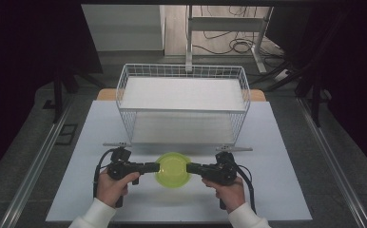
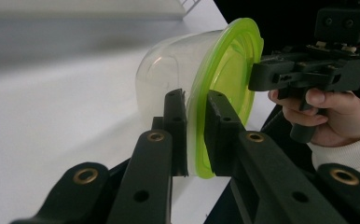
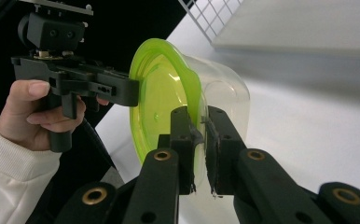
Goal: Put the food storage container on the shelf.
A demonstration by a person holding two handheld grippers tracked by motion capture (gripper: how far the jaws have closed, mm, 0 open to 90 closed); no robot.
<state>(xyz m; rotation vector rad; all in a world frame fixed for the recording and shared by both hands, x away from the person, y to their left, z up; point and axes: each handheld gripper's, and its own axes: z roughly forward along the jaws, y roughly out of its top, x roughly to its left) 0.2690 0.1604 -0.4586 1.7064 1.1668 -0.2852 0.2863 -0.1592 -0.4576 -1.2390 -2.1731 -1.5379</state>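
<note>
Container [image 1: 172, 169], clear w/ green lid [image 2: 225, 79], was pinched at opposite rim edges by left gripper [image 1: 157, 166] & right gripper [image 1: 189, 167], above tabletop [image 1: 276, 156], near wire basket [image 1: 181, 102].

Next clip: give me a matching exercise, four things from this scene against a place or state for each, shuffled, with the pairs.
Things:
1. lidded container
2. wire basket
3. left gripper
4. right gripper

Places or states:
A. shut on the green rim's right edge in the high view
B. stands on the table behind the grippers
C. held between both grippers
D. shut on the green rim's left edge in the high view

Pairs: 1-C, 2-B, 3-D, 4-A
</note>
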